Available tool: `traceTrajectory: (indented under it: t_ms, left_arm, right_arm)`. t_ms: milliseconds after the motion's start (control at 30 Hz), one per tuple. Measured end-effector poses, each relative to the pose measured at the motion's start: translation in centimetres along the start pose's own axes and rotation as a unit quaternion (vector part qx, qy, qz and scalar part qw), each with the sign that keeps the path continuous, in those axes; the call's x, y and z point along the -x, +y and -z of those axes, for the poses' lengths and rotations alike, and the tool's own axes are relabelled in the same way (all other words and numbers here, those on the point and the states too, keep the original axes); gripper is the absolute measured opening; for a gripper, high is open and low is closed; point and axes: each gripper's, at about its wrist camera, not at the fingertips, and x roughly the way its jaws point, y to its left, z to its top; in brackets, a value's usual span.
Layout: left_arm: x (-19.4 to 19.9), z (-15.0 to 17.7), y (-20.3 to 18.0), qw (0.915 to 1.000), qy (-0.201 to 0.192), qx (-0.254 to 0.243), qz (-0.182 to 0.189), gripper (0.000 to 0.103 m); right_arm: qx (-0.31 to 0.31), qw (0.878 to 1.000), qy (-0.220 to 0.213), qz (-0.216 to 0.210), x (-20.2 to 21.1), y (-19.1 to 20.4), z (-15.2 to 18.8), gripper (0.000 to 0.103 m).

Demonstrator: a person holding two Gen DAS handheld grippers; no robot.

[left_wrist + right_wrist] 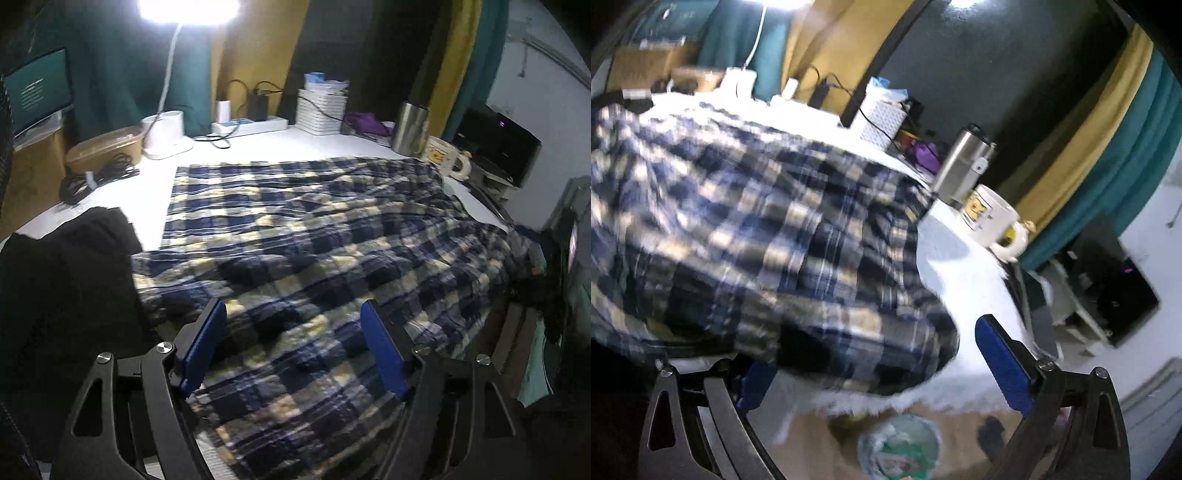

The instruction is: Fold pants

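Observation:
The pants (317,236) are blue, white and yellow plaid and lie spread across the white table (122,192), rumpled toward the near edge. My left gripper (293,343) is open, its blue pads just above the near part of the cloth, holding nothing. In the right wrist view the pants (768,236) fill the left and middle, with one end hanging over the table's front edge (945,373). My right gripper (871,365) is open at that overhanging end; its left finger is partly hidden under the cloth.
A black garment (62,280) lies at the left. A steel tumbler (410,127), a white mug (447,157), a white basket (321,110), a power strip (251,125), a lamp base (166,136) and coiled cables (92,177) line the back. A bin (899,446) stands below the table.

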Motion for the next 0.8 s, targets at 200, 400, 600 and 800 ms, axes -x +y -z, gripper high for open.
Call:
traceTrajectory:
  t_ms: [200, 400, 600, 800]
  left_arm:
    - [0.1, 0.3, -2.4, 0.999, 0.004, -0.037, 0.024, 0.078]
    - [0.3, 1.2, -5.0, 0.9948, 0.018, -0.082, 0.057, 0.08]
    - [-1.6, 3.6, -6.7, 0.9897, 0.075, -0.101, 0.069, 0.08]
    - [-2.1, 5.8, -8.5, 0.9816, 0.072, -0.175, 0.025, 0.078]
  right_arm:
    - [-0.043, 0.997, -0.01, -0.063, -1.7, -2.8, -3.0, 0.099]
    - [-0.083, 0.99, -0.001, -0.114, -3.3, -4.1, -5.3, 0.099]
    - [-0.101, 0.989, -0.006, -0.106, -2.8, -4.9, -5.8, 0.099]
    - [-0.131, 0.986, 0.002, -0.104, -2.1, -5.8, -5.5, 0.099]
